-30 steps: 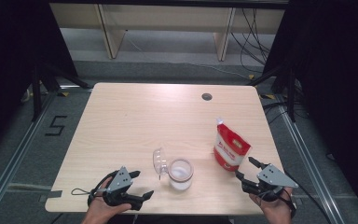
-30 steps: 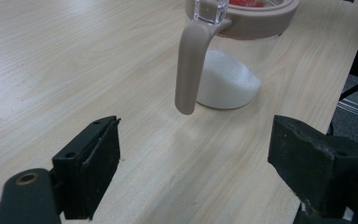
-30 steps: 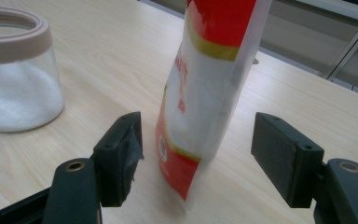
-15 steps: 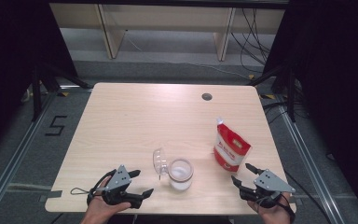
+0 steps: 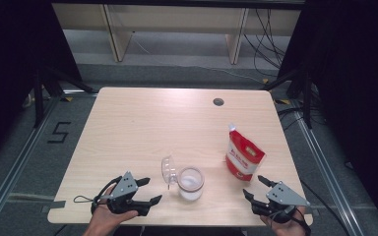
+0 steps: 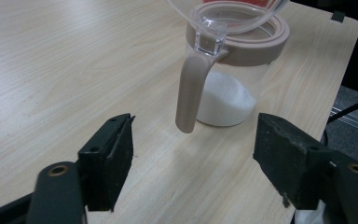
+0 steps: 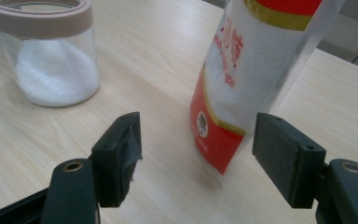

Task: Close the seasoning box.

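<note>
Cut off and hard to read

The clear hinged lid (image 6: 228, 14) of the pink-rimmed glass jar (image 6: 235, 70) runs off the top edge; the red-and-white standing pouch (image 7: 247, 79) loses its top, its print blurred.

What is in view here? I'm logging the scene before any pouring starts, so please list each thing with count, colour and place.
jar: 1, clear with a beige rim, white powder in the bottom, near the table's front edge at the middle.
lid: 1, clear with a beige latch, flipped open at the jar's left side.
pouch: 1, red and white with a spout on top, standing to the right of the jar.
table: 1, light wood, with a dark round hole near its far right edge.
left gripper: 1, black with a grey plate, open, front left, aimed at the jar.
right gripper: 1, black with a grey plate, open, front right, aimed at the pouch.
</note>
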The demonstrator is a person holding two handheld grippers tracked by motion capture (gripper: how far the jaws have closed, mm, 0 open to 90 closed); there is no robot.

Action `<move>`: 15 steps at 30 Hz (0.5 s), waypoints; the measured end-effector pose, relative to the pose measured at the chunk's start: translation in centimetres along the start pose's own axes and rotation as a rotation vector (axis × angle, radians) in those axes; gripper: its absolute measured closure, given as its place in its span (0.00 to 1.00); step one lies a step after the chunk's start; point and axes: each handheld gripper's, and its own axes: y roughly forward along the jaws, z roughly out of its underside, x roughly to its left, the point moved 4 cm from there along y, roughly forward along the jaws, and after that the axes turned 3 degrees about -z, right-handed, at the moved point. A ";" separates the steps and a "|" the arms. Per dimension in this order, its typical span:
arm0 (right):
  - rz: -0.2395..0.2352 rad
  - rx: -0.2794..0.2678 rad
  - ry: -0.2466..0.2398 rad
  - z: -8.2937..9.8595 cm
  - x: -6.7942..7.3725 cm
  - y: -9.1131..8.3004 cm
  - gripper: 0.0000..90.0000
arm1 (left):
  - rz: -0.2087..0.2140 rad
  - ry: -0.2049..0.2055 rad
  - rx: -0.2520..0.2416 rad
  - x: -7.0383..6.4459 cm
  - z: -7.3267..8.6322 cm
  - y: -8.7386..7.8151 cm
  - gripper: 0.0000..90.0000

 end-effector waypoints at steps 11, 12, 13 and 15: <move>-0.001 0.000 -0.024 0.0 0.1 0.1 0.37 | 0.003 0.061 -0.011 -0.6 -0.9 -0.5 0.87; 0.000 -0.001 -0.025 0.0 0.1 0.1 0.37 | 0.006 0.067 -0.014 -0.6 -1.0 -0.5 0.88; 0.000 -0.001 -0.024 0.0 0.1 0.1 0.37 | 0.002 0.068 -0.015 -0.6 -1.1 -0.4 0.90; -0.006 0.008 -0.009 0.1 0.2 0.1 0.37 | 0.001 0.075 -0.012 -0.6 -1.2 -0.4 0.94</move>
